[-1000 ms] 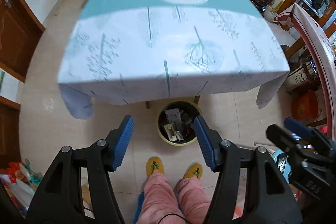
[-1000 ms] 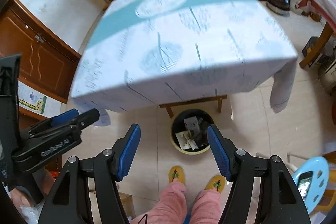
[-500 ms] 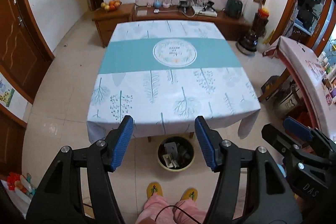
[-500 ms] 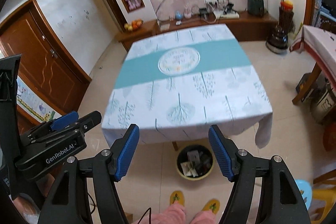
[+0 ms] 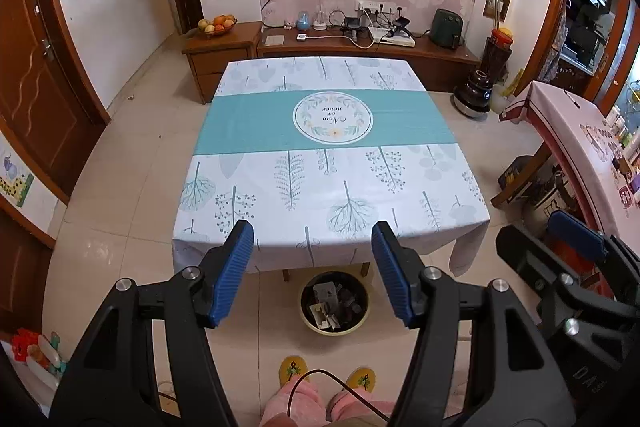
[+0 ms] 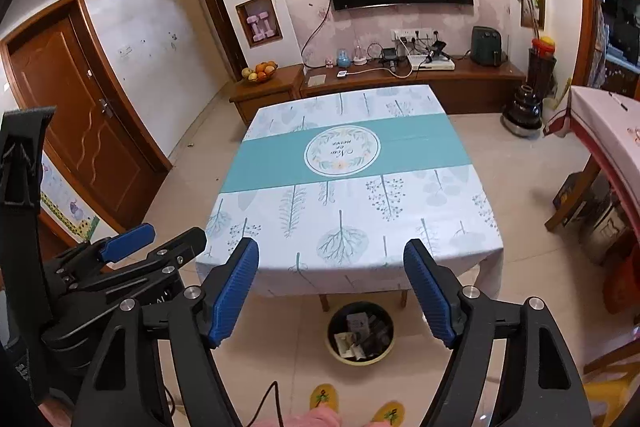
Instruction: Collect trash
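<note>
A round yellow-rimmed trash bin [image 5: 334, 303] stands on the floor at the table's near edge, holding several crumpled wrappers and paper scraps [image 5: 326, 309]. It also shows in the right wrist view [image 6: 360, 331]. My left gripper [image 5: 312, 247] is open and empty, held high above the bin and the table's front edge. My right gripper [image 6: 331, 263] is open and empty at about the same height. Each gripper shows at the side of the other's view. The table [image 5: 332, 163] wears a white and teal tablecloth with nothing on it.
A second table with a pink cloth [image 5: 576, 131] stands at the right. A wooden TV cabinet [image 5: 360, 47] with a fruit bowl [image 5: 216, 25] is behind the table. A dark urn [image 5: 478, 95] stands on the floor. Brown doors [image 6: 88, 131] are at the left. My slippered feet [image 5: 328, 375] are below.
Both grippers have risen and drawn back from the table, so the table and bin look smaller and the far wall with the TV has come into view. Both stayed open.
</note>
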`<state>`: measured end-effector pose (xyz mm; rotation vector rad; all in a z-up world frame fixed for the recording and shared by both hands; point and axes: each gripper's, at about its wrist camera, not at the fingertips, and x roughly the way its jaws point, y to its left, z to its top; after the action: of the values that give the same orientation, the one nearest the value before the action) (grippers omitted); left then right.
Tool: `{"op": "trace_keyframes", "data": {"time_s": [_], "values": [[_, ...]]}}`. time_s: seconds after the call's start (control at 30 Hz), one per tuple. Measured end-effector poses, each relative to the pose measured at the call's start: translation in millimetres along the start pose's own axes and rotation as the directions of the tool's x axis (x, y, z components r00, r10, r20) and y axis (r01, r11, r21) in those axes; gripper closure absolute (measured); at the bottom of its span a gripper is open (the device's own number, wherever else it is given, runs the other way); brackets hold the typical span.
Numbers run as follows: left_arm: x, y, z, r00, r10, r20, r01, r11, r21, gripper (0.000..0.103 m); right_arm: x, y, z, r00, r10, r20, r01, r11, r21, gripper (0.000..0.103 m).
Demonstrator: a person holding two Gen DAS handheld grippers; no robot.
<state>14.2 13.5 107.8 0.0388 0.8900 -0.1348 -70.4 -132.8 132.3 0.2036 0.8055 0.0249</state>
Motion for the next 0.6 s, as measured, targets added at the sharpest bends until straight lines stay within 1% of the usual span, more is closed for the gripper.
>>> {"op": "trace_keyframes", "data": {"time_s": [0.2,0.6], "values": [[-4.5,-3.9,1.3,1.000,0.007,0.008,-0.007,1.000,0.008,0.044,-1.9,3.7,0.2,1.000,-0.008,0.006,0.008,1.000,-0.006,0.026],[-1.2,-1.6,1.6,1.000,0.002,-0.002,-0.002,1.000,0.011,0.044,0.5,2.8,-2.8,1.000,-0.024,0.001,0.024,1.000,0.007,0.025]]}}
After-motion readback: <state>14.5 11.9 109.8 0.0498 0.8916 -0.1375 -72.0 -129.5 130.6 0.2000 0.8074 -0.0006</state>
